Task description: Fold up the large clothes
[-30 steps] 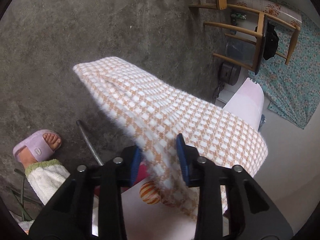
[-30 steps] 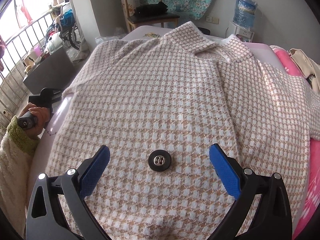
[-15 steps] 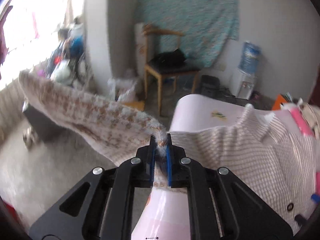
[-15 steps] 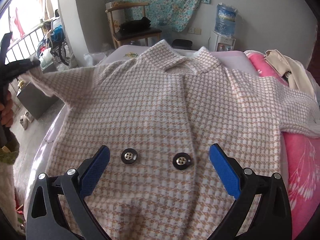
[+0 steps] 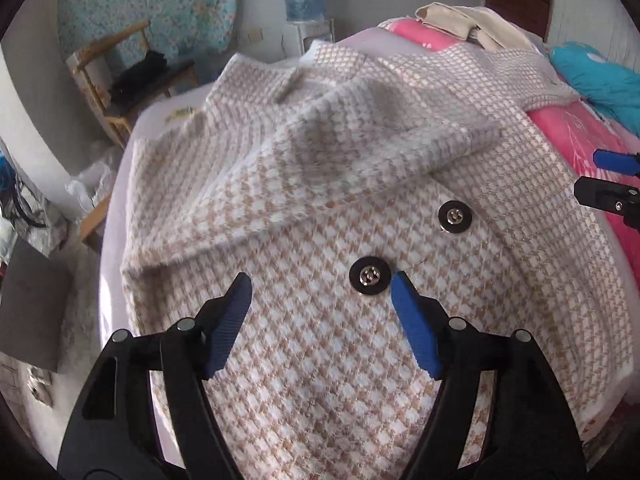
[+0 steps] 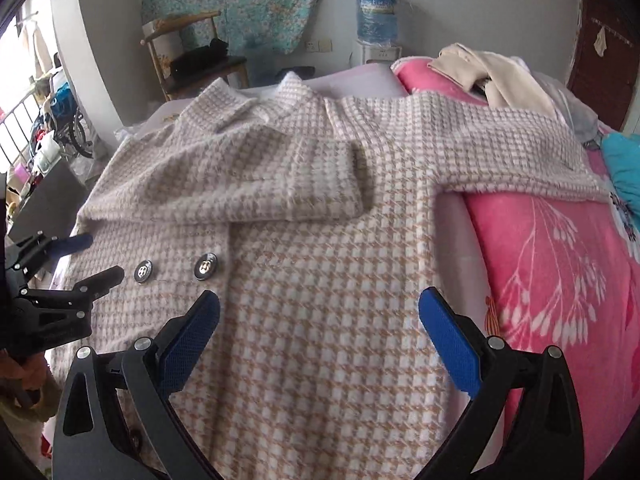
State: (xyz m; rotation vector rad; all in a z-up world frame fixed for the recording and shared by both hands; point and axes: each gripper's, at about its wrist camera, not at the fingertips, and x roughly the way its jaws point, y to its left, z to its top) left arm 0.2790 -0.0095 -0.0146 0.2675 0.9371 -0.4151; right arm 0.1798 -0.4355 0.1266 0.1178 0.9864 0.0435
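A pink-and-white houndstooth coat [image 5: 320,340] lies front-up on the bed, with two black buttons [image 5: 370,275]. Its left sleeve [image 5: 320,148] is folded across the chest; it also shows in the right wrist view [image 6: 240,184]. The other sleeve [image 6: 500,148] lies stretched out over the pink blanket. My left gripper [image 5: 322,292] is open and empty above the coat's lower front, near the buttons. My right gripper [image 6: 320,308] is open and empty above the coat's [image 6: 320,320] lower right part. The left gripper [image 6: 80,256] also shows at the left edge of the right wrist view.
A pink flowered blanket [image 6: 560,280] covers the bed's right side, with beige clothes [image 6: 500,76] and a blue item [image 5: 600,80] at the far end. A wooden chair [image 6: 188,56] and a water dispenser [image 6: 378,16] stand beyond the bed. Clutter lies by the left railing.
My left gripper carried the left sleeve up from the bedside and over the coat's chest, then let it go and opened. The right gripper stayed open and shifted rightward.
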